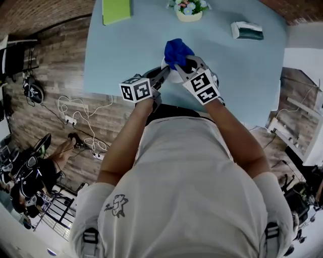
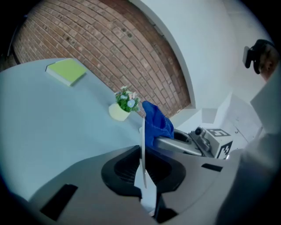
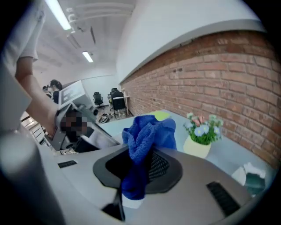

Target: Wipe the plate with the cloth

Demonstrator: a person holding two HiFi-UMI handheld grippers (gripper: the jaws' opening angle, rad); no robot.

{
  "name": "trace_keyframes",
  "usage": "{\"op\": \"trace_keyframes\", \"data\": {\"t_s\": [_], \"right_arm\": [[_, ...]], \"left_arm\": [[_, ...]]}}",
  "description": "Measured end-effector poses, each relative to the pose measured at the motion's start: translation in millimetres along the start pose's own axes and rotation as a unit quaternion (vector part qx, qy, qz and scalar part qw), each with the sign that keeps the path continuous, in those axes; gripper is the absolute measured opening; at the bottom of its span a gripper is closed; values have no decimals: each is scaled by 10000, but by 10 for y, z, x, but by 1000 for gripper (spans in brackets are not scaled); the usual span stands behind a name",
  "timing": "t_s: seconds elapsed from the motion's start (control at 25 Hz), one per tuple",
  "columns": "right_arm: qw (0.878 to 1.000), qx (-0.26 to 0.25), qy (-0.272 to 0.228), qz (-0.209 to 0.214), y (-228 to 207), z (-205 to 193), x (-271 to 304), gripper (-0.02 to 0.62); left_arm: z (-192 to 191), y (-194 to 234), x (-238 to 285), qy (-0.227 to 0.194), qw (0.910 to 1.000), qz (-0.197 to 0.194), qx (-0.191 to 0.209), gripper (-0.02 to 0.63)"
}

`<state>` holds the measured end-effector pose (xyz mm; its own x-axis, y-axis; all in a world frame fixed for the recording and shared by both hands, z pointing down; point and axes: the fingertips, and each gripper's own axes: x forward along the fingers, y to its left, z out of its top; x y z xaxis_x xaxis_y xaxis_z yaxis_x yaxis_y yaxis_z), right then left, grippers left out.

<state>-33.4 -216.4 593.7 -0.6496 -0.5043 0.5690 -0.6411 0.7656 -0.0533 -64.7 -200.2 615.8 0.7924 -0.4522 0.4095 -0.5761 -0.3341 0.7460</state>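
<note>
Head view, looking steeply down: a person (image 1: 192,191) in a pale T-shirt holds two grippers close together, raised above a light blue table (image 1: 121,55).

Far ahead of the left gripper (image 1: 162,74), and to its left, a green notepad (image 1: 116,10) lies flat on the table. The left gripper's jaws are pressed onto a white plate (image 2: 142,143). The plate is off the table and stands on edge between the jaws. In the left gripper view it appears as a thin upright line rising out of the grip.

Just to the right of the plate's upper edge is a bunched blue cloth (image 1: 177,52). It sits so close that contact between the two cannot be confirmed.

The right gripper (image 1: 187,66) pinches this cloth. In the right gripper view the fabric fills the gap between the jaws, with folds rising above them and a tail hanging below.

Beyond both grippers, a small pale flower pot (image 1: 189,11) stands upright on the table. Ahead and to the right of the right gripper lies a white and dark green box (image 1: 247,30). A brick wall (image 3: 228,74) runs behind the table.
</note>
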Motion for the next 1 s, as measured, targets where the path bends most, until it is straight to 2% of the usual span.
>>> {"op": "trace_keyframes", "data": {"t_s": [0.08, 0.16, 0.24, 0.32, 0.48, 0.64, 0.8, 1.0], "right_arm": [[9991, -358, -181, 136, 215, 217, -259, 77], [9973, -610, -356, 208, 262, 413, -389, 77], [9962, -710, -384, 333, 295, 494, -471, 74], [9957, -792, -373, 314, 294, 485, -598, 74], [9967, -720, -334, -149, -91, 462, -890, 72], [9928, -965, -460, -547, -438, 762, -1089, 72], [9861, -1418, -720, -475, -295, 1186, -1161, 72], [9828, -1583, -943, -77, 122, 1349, -1191, 72]], "left_arm": [[180, -277, -158, -315, 9995, -91, 43, 26], [522, -433, -281, -837, 9964, -111, 86, 25], [832, -545, -432, -1382, 9904, -83, 50, 23], [955, -656, -568, -1673, 9859, -81, 47, 25], [931, -838, -692, -1662, 9857, -14, 291, 25], [751, -1022, -602, -1299, 9899, -177, 541, 25], [704, -1277, -450, -1104, 9902, -384, 765, 26], [982, -1412, -503, -1449, 9855, -562, 683, 23]]}}
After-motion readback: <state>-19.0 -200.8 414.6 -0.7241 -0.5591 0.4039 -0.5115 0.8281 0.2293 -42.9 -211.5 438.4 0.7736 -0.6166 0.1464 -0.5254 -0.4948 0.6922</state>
